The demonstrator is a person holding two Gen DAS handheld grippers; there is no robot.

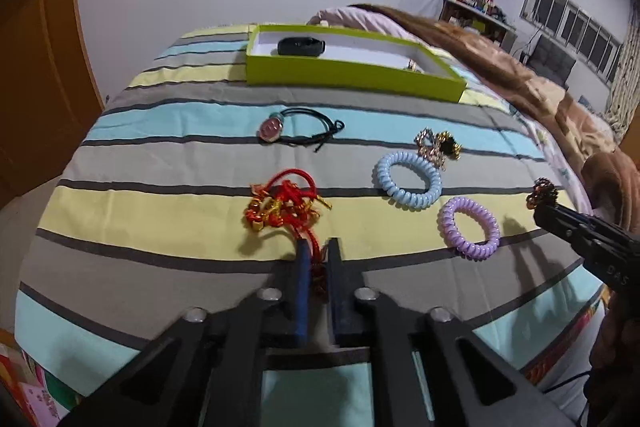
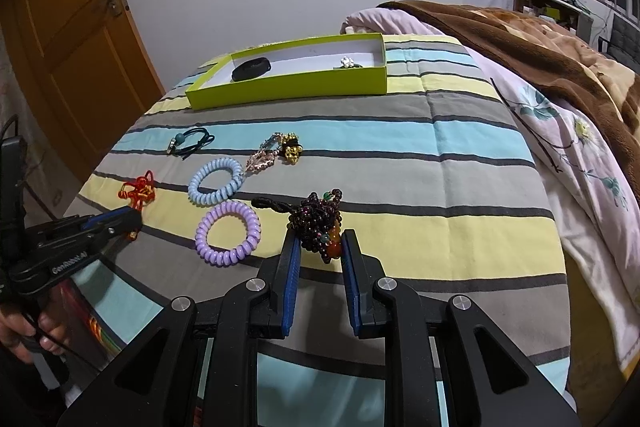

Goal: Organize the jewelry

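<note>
My left gripper [image 1: 318, 247] is shut on the red and gold cord bracelet [image 1: 286, 205], just above the striped bedspread; it also shows in the right wrist view [image 2: 136, 219]. My right gripper [image 2: 320, 239] is shut on a dark beaded bracelet [image 2: 318, 221], which also shows in the left wrist view [image 1: 543, 193]. A green box [image 1: 352, 71] at the far end holds a black band [image 1: 301, 47] and a silver piece [image 2: 347, 62]. A blue coil tie [image 1: 408, 179], a purple coil tie [image 1: 470, 233], a black cord bracelet with pink charm [image 1: 298, 127] and a gold cluster [image 1: 438, 145] lie between.
A brown blanket [image 2: 540, 43] and floral quilt [image 2: 568, 147] lie along the right of the bed. A wooden door [image 2: 68, 39] stands left. The bed edge drops off at left and near me.
</note>
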